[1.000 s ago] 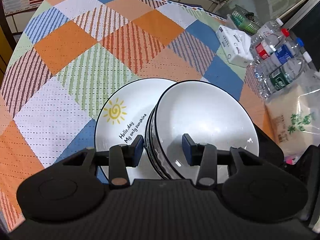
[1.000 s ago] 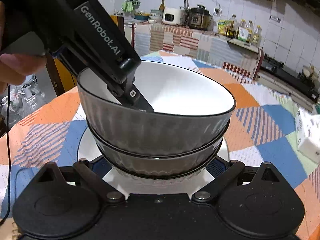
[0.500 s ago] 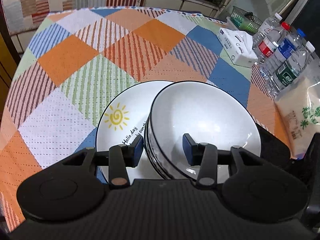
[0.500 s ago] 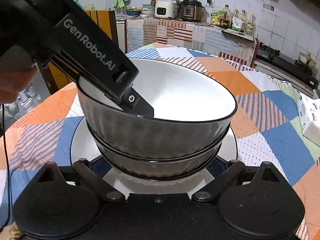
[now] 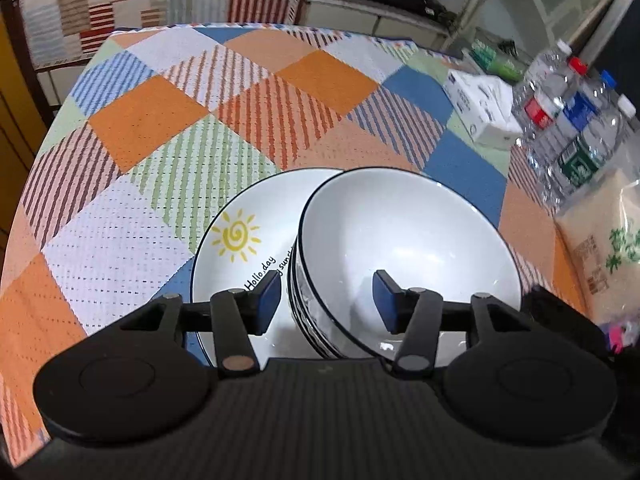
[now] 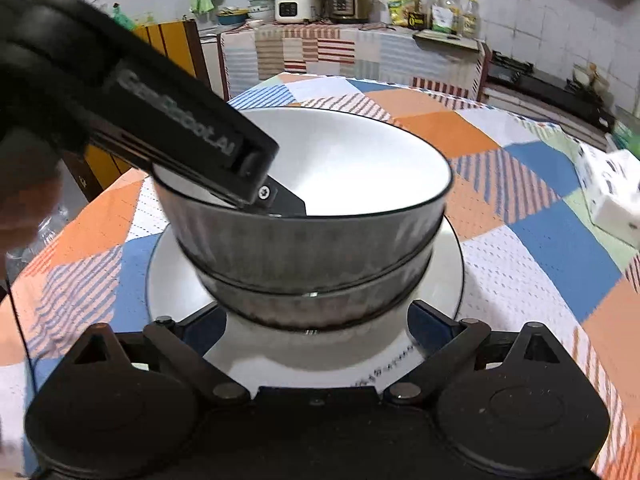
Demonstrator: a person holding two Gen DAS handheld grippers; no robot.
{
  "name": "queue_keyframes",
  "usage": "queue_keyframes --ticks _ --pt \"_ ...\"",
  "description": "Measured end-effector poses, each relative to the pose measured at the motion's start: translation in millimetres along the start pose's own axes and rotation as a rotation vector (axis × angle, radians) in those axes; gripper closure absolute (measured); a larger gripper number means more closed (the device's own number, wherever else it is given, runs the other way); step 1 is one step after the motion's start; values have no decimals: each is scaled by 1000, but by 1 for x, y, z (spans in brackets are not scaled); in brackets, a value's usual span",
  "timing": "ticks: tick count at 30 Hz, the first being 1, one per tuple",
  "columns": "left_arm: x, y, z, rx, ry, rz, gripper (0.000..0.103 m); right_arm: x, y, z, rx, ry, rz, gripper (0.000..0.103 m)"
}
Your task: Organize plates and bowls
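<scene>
Landmark: the plate (image 5: 240, 248), white with a yellow sun and lettering, lies flat on the patchwork tablecloth (image 5: 168, 128), at the near side of the table.
Room left of plate: bare cloth runs from the plate's rim to the table's left edge, unobstructed.
Room beyond plate: a wide stretch of bare cloth reaches the far table edge.
Bowl stack (image 5: 404, 256): nested dark ribbed bowls with white insides stand on the plate's right part, mouths up and a little tilted; round, so no long axis.
Left gripper (image 5: 326, 300): its jaws have just been opening; they stand apart astride the top bowl's near rim, one pad over the plate outside the bowls, the other inside the bowl, neither pressing on the wall.
Right gripper (image 6: 316, 320): fingers spread low on either side of the stack's base, over the plate's near rim; whether the pads touch the bowls cannot be told.
Right of plate: a tissue box (image 5: 484, 112), water bottles (image 5: 572, 128) and a plastic bag (image 5: 608, 248) crowd the table's right edge, well apart from the plate.
</scene>
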State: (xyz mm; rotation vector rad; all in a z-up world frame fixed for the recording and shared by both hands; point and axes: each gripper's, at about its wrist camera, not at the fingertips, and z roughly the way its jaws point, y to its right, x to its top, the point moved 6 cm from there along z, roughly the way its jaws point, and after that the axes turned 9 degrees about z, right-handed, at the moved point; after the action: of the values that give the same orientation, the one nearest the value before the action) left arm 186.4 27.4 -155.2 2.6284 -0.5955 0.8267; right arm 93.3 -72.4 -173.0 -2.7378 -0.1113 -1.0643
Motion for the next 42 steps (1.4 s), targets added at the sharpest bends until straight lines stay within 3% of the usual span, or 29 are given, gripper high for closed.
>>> queue_keyframes --ticks 7,12,16,21,24,34,42 --pt "2 6 -25 54 69 -7 48 -3 8 -35 -22 18 42 4" --pt "9 13 -44 90 70 14 48 5 25 -56 -5 86 110 4" --pt "12 21 -73 101 96 16 48 15 49 -67 -98 85 181 4" --pt "12 32 -110 116 128 32 47 26 55 -102 -140 143 161 4" --pt "8 41 -128 110 125 52 42 33 52 -129 -134 174 172 4" --pt "-24 64 -165 98 127 48 40 38 41 -197 -168 188 174 3" --pt "-45 79 -186 113 134 90 40 28 35 -229 -173 180 162 3"
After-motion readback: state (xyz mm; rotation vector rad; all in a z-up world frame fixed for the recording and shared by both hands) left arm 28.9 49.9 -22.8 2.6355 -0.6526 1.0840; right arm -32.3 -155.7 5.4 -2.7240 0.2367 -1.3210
